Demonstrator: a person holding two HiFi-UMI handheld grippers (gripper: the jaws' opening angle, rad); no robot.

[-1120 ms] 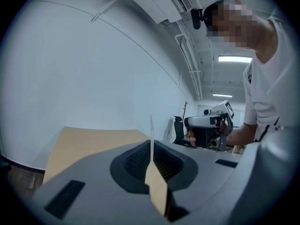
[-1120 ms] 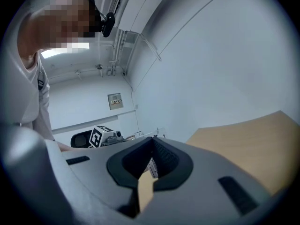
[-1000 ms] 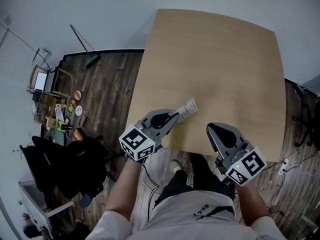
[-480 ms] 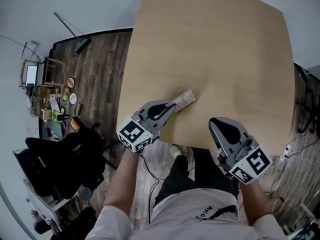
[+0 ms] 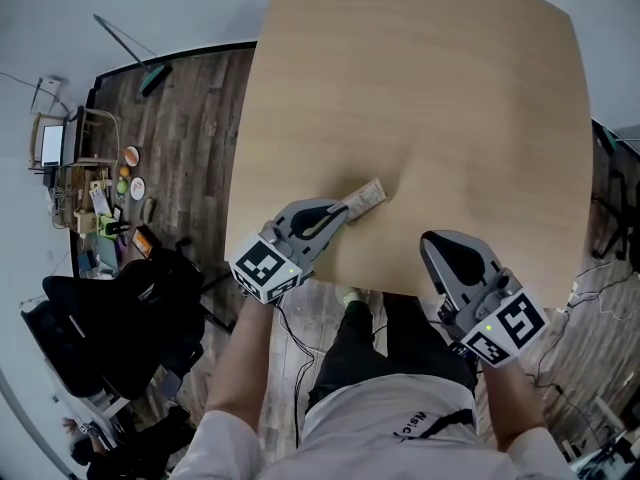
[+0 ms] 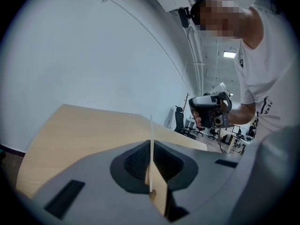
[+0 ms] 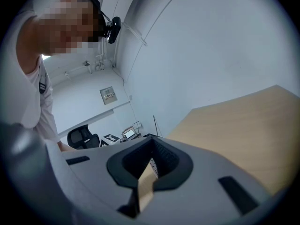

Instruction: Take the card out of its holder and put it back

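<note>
Grips thin white printed card [image 5: 366,199] in L tongs [image 5: 343,213], clamped shut on its near end, far end poking out over front part of pale wood desk [image 5: 420,88]. Has R tongs [image 5: 432,240] closed w/ nothing btwn them, at desk's front edge, well apart from card. Seen edge-on in L gripper view.

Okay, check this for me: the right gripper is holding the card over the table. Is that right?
Not quite: it is the left gripper, not the right one, that is holding the card over the table. The head view shows the card sticking out of the left gripper, and the left gripper view shows it edge-on, clamped between the jaws.
</note>
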